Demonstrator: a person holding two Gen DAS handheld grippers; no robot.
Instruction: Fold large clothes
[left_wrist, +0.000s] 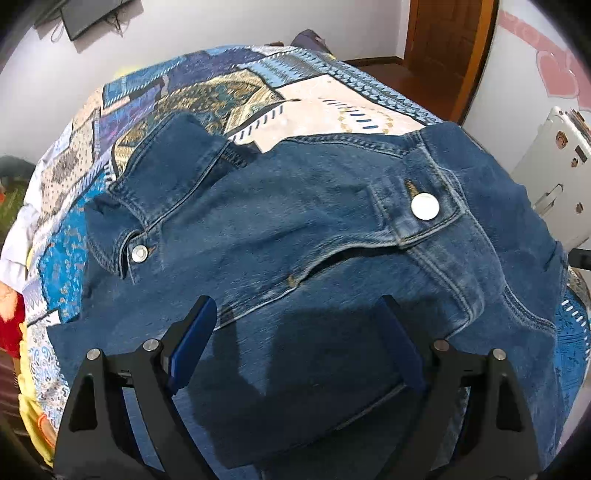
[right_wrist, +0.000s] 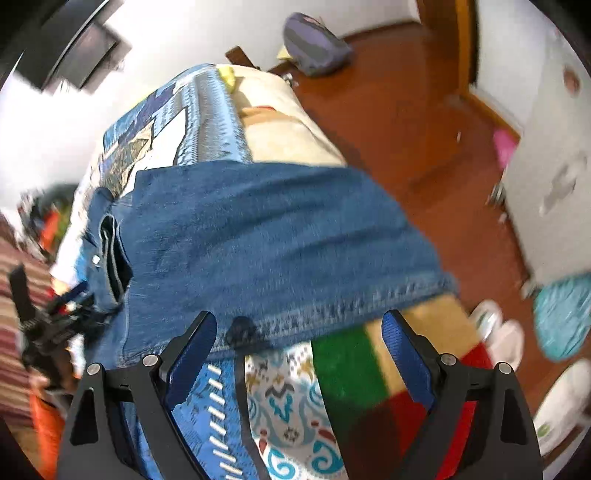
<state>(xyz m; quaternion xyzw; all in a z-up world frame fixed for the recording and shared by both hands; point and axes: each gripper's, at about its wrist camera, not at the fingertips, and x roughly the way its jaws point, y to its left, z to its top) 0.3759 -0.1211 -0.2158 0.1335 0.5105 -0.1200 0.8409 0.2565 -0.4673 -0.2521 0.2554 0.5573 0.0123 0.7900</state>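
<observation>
A blue denim jacket (left_wrist: 295, 229) lies spread on a bed with a patterned blue patchwork cover (left_wrist: 192, 92). It has silver snap buttons (left_wrist: 424, 206) and a folded collar at the left. My left gripper (left_wrist: 299, 314) is open, its blue-padded jaws wide apart just above the jacket's near panel, holding nothing. In the right wrist view the jacket (right_wrist: 280, 236) hangs over the bed's right edge, hem nearest me. My right gripper (right_wrist: 299, 325) is open, jaws on either side of the hem (right_wrist: 332, 314), not closed on it. The left gripper (right_wrist: 55, 314) shows at far left.
The bed cover (right_wrist: 192, 110) ends at a wooden floor (right_wrist: 406, 92) on the right. A grey bag (right_wrist: 314, 44) lies on the floor by the wall. A white cabinet (right_wrist: 546, 166), white shoes (right_wrist: 498, 332) and a red, green and cream rug (right_wrist: 369, 387) are nearby.
</observation>
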